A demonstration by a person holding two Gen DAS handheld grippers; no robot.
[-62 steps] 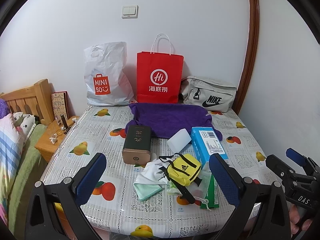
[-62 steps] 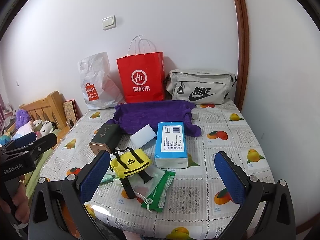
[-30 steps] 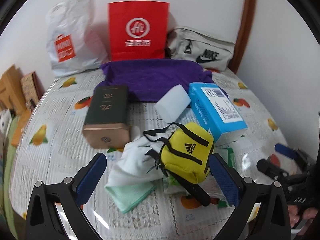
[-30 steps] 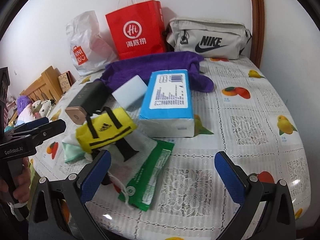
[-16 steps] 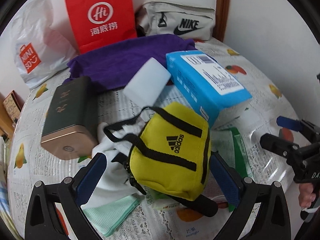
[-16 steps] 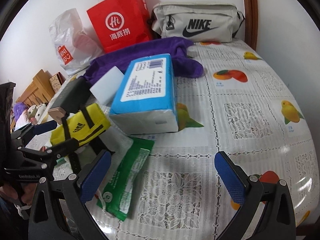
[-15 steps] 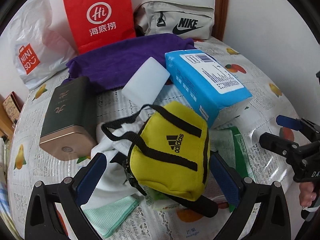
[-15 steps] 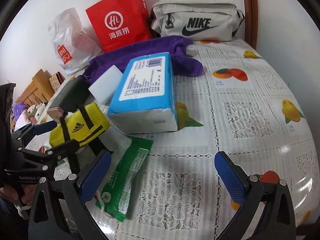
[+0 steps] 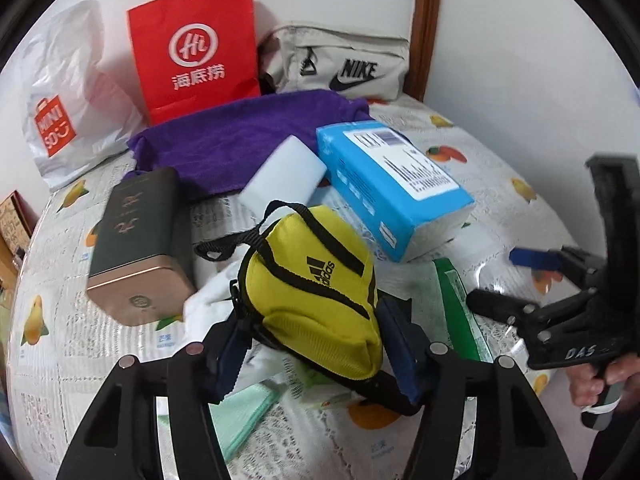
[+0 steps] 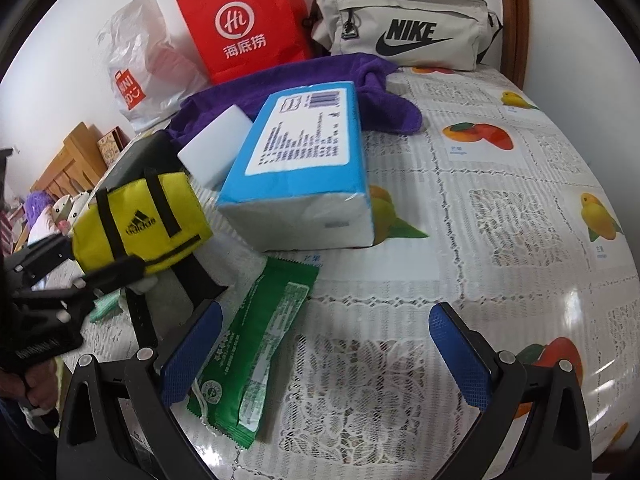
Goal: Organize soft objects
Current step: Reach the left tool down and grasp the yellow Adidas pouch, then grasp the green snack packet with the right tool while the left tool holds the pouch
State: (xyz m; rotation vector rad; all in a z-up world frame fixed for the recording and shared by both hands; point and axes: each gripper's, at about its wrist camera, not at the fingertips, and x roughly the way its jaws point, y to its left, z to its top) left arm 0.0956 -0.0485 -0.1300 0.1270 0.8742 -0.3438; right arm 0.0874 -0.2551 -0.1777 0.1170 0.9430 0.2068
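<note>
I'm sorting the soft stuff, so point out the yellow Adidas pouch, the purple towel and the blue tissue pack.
yellow Adidas pouch [image 9: 316, 280], left wrist view, logo panel.
purple towel [image 9: 240, 140], left wrist view, middle.
blue tissue pack [image 10: 304, 140], right wrist view, top label.

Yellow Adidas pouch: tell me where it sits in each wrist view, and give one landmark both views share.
Left wrist view: the yellow Adidas pouch is at centre, low, between the left gripper's blue pads, which have just been closing on it.
Right wrist view: it lies at the left edge, halfway up, with the left gripper at its near end.
Shared landmark: the blue tissue pack, beside the pouch in both.
</note>
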